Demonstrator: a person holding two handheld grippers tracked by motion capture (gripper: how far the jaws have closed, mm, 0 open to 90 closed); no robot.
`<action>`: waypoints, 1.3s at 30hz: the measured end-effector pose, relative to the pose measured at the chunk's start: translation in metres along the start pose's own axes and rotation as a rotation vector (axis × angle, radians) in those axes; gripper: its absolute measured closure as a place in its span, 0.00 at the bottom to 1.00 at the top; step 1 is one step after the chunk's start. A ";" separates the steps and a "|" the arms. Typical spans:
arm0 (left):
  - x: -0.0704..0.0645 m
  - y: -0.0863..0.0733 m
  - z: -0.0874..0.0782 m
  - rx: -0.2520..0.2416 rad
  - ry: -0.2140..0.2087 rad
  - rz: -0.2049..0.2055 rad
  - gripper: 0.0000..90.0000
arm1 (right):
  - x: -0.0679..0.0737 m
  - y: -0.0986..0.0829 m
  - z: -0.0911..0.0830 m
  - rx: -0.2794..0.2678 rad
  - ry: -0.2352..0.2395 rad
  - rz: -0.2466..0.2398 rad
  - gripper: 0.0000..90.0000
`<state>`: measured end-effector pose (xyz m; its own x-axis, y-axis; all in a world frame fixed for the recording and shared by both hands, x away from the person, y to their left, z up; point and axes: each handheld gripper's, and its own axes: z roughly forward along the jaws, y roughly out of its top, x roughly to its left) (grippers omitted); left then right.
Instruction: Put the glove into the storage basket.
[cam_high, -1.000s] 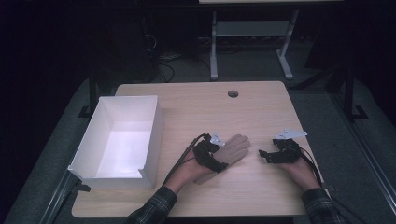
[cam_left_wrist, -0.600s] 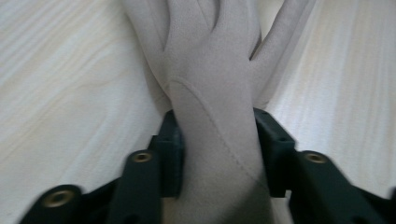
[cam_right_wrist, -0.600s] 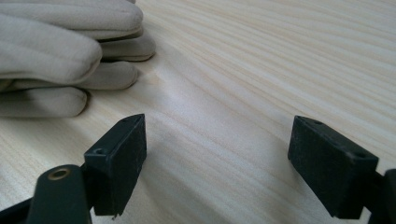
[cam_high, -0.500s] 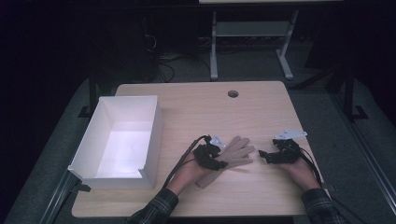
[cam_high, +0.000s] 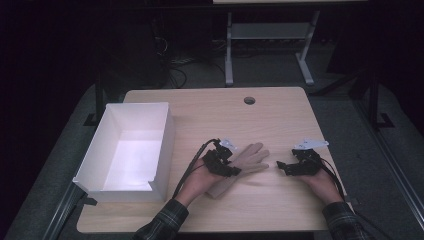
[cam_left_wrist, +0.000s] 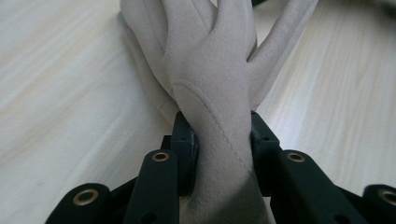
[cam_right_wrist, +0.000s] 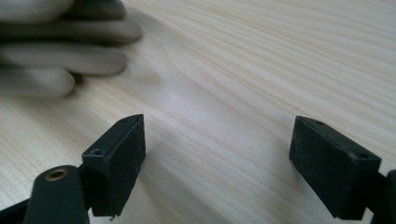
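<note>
Between the two grippers on the pale wooden table, the left gripper pinches a beige suede glove; lift gently toward the white box, while the right gripper gapes empty.

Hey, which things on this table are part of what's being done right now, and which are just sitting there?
In the job:
- beige soft fabric glove, pinched at its middle
- left claw, shut on the glove
- right claw, open, empty, just beside the glove's fingers

Just sitting there:
- white open-topped rectangular box, apparently empty
- light wooden table
</note>
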<state>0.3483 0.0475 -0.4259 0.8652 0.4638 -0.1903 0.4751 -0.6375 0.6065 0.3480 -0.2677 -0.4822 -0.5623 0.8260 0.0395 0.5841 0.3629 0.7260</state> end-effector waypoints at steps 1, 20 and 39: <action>-0.001 0.002 -0.004 -0.007 0.003 -0.014 0.77 | 0.000 0.000 0.000 0.000 0.000 0.000 0.20; 0.007 0.036 -0.104 -0.079 0.092 -0.031 0.77 | 0.000 0.000 0.000 0.001 0.001 0.001 0.20; 0.042 0.005 -0.193 -0.180 0.203 -0.136 0.77 | 0.000 0.000 0.000 0.000 0.001 0.000 0.20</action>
<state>0.3567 0.1827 -0.2817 0.7373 0.6625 -0.1323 0.5331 -0.4503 0.7163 0.3481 -0.2678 -0.4822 -0.5625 0.8258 0.0404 0.5844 0.3626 0.7259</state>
